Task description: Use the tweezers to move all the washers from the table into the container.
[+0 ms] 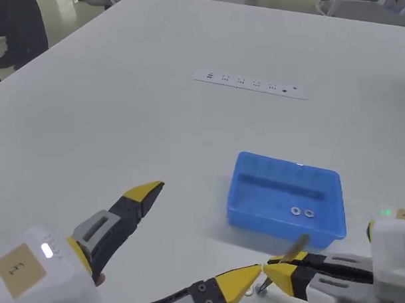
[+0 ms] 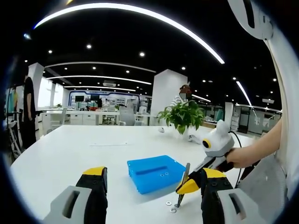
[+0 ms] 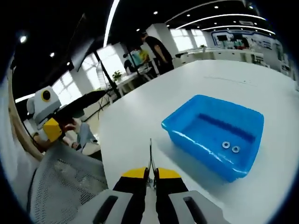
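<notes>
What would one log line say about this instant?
left tool: open, empty | right tool: shut on tweezers | tweezers: tips beside two loose washers on table | container: two washers inside

The left gripper [image 2: 155,172] has its 2 yellow-tipped jaws spread wide above the white table [image 2: 70,154]. Between them sits the blue container [image 2: 145,185], with 2 washers [image 2: 163,175] lying inside. From the right, the right gripper [image 2: 188,186], held by a hand [image 2: 243,156], clamps the tweezers [image 2: 183,183]. The tweezers slant down, their tip just beside 2 loose washers [image 2: 171,206] on the table. A potted plant [image 2: 183,115] stands farther back.
</notes>
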A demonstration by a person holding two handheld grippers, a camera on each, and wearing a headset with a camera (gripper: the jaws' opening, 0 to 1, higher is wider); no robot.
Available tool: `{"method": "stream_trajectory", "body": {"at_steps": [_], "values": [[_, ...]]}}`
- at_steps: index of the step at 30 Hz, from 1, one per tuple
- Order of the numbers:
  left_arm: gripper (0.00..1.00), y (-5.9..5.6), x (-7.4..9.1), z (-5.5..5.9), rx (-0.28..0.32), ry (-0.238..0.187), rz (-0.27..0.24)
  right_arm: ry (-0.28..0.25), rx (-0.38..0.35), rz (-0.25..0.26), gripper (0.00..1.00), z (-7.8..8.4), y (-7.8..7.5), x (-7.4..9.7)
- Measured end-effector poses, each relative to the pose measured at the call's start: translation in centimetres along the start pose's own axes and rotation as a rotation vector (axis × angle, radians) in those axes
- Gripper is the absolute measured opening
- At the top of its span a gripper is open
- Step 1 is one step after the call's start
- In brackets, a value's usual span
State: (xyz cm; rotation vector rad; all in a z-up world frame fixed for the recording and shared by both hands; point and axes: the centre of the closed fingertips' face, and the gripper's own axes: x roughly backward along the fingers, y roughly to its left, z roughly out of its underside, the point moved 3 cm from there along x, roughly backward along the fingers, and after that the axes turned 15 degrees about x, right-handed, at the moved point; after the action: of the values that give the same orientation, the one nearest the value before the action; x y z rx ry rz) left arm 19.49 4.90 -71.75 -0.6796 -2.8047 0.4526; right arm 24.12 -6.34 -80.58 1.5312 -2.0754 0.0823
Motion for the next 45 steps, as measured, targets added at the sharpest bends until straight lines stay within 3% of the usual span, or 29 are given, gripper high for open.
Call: {"method": "stream_trajectory", "body": {"at_steps": [2,7,13,19,25,29,36,45], "values": [[0.84,0.0,0.0,0.0,0.004,-0.001,-0.001,-0.042,-0.048,0.005,0.03,-0.8,-0.3,0.8],[0.84,0.0,-0.1,0.0,0.004,0.002,0.003,-0.099,-0.063,0.03,0.03,-3.0,-1.2,2.5],[0.84,0.0,-0.1,0.0,0.004,0.003,0.005,-0.197,-0.055,0.047,0.03,-7.0,-2.7,4.1],[0.84,0.0,-0.1,-0.1,0.006,0.001,0.003,-0.218,-0.028,0.068,0.03,-9.0,-4.5,3.9],[0.84,0.0,-0.1,-0.1,0.005,-0.004,0.0,-0.189,-0.051,0.121,0.03,-9.4,-7.4,2.2],[0.84,0.2,-0.1,-0.2,0.006,-0.009,-0.003,-0.116,-0.058,0.137,0.03,-8.4,-8.8,0.5],[0.84,0.3,0.0,-0.2,0.007,-0.014,-0.008,-0.008,-0.036,0.152,0.03,-6.6,-9.8,-1.3],[0.84,0.1,-0.1,0.0,0.001,-0.003,-0.002,0.064,0.001,0.164,0.03,-6.0,-10.2,-1.7]]}}
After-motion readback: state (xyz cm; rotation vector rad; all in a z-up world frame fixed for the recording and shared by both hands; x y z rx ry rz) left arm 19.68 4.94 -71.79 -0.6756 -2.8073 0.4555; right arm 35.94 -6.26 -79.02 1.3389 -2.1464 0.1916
